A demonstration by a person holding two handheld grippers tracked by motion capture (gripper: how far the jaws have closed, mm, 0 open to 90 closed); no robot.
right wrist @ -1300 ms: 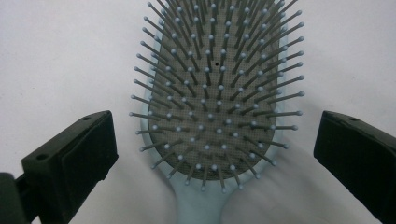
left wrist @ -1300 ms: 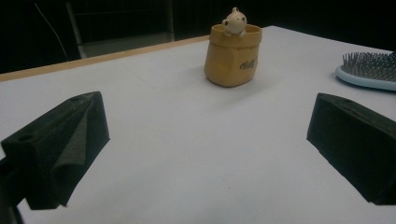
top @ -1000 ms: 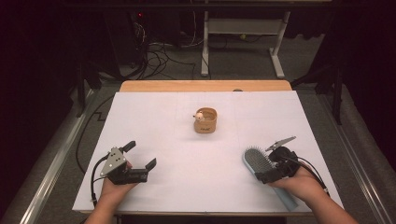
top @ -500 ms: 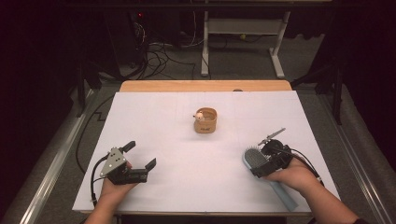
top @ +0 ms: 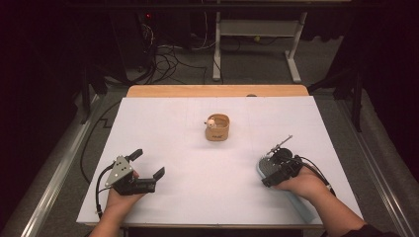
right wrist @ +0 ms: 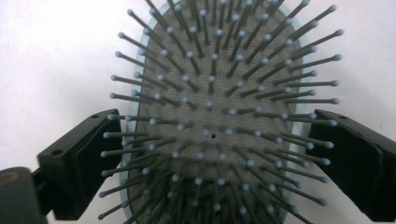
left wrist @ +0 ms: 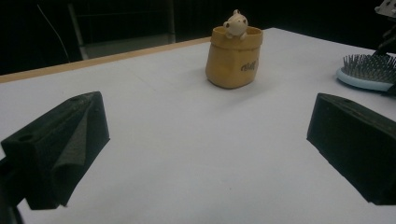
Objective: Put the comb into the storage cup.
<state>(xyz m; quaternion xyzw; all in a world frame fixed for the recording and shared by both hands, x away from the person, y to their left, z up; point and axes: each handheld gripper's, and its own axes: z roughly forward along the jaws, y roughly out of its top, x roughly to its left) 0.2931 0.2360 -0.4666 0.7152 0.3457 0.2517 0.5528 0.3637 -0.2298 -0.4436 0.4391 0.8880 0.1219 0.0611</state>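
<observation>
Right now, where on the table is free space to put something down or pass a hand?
The white table is bare between the left tongs and the tan pot, and along the far edge behind the pot. It is crowded at the near right, where the right tongs, jaws just closing, straddle the hairbrush.

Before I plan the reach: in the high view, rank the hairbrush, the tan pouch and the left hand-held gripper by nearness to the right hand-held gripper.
1. Hairbrush, directly under the right hand-held gripper.
2. Tan pouch, mid-table, up and left.
3. Left hand-held gripper, across the table at its left edge.
</observation>
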